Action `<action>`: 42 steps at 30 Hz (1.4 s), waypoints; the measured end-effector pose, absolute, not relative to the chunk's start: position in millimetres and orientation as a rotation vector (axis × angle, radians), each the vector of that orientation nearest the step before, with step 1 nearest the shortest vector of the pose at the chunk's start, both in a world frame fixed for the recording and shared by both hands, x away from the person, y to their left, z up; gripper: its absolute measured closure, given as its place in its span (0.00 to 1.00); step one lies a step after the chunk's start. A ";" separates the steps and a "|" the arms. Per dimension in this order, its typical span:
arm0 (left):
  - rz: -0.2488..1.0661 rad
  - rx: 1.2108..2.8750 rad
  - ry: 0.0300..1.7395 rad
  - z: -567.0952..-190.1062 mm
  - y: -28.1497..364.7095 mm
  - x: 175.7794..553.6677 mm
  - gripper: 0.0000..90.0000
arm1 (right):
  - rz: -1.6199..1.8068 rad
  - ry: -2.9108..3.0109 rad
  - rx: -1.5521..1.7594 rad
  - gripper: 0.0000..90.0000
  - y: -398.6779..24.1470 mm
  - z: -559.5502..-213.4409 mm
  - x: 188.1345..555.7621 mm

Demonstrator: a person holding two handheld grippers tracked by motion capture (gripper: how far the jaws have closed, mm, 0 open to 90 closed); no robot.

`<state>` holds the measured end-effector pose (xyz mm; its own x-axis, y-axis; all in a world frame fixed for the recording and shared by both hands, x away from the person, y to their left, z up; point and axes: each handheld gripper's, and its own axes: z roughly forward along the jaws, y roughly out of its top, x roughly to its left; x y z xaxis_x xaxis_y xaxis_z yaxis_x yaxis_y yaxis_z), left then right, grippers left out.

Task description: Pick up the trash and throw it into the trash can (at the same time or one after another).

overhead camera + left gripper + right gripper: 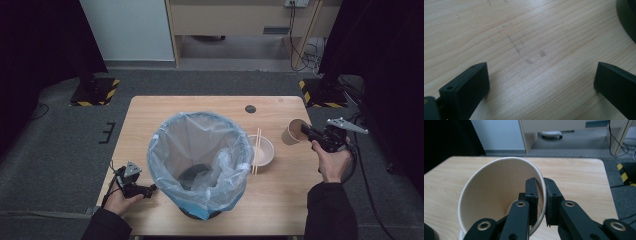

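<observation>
Black jaws of the right gripper are seen pinched on the rim of a paper cup, one jaw inside the wall and one outside. From the high view, the cup is held tilted off the table at its right edge, ahead of the right hand, whose forearm is raised from below. The left gripper is rested low on the wood, its jaws spread wide with nothing between them. Just right of it stands a lined bin; between bin and cup a bowl bearing chopsticks is seen.
</observation>
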<state>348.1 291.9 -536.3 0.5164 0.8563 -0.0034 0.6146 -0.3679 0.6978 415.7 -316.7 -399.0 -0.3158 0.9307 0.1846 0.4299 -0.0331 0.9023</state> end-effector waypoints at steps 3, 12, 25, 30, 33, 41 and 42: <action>0.481 2.111 1.193 -536.3 291.7 348.1 0.00 | 1.373 1.725 1.407 0.92 -316.9 -388.3 411.0; 0.480 2.113 1.190 -536.3 291.3 348.2 0.00 | 1.497 1.664 1.321 0.93 -313.3 -359.3 396.7; 0.478 2.115 1.190 -536.1 291.0 348.2 0.00 | 1.580 1.632 1.226 0.93 -305.2 -334.2 382.3; 0.478 2.115 1.190 -536.1 291.0 348.2 0.00 | 1.627 1.622 1.170 0.92 -300.4 -320.6 373.2; 0.478 2.115 1.190 -536.1 291.0 348.2 0.00 | 1.643 1.619 1.142 0.92 -297.7 -313.9 368.6; 0.479 2.115 1.190 -536.1 291.0 348.2 0.00 | 1.681 1.607 1.086 0.92 -291.9 -302.4 360.0; 0.479 2.114 1.190 -536.2 291.0 348.2 0.00 | 1.688 1.607 1.080 0.92 -291.2 -301.2 359.1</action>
<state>348.2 291.0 -536.2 0.5199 0.8542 -0.0029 0.6138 -0.3712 0.6967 359.1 -291.2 -301.2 -0.5153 0.8401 0.1694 0.1276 -0.1203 0.9845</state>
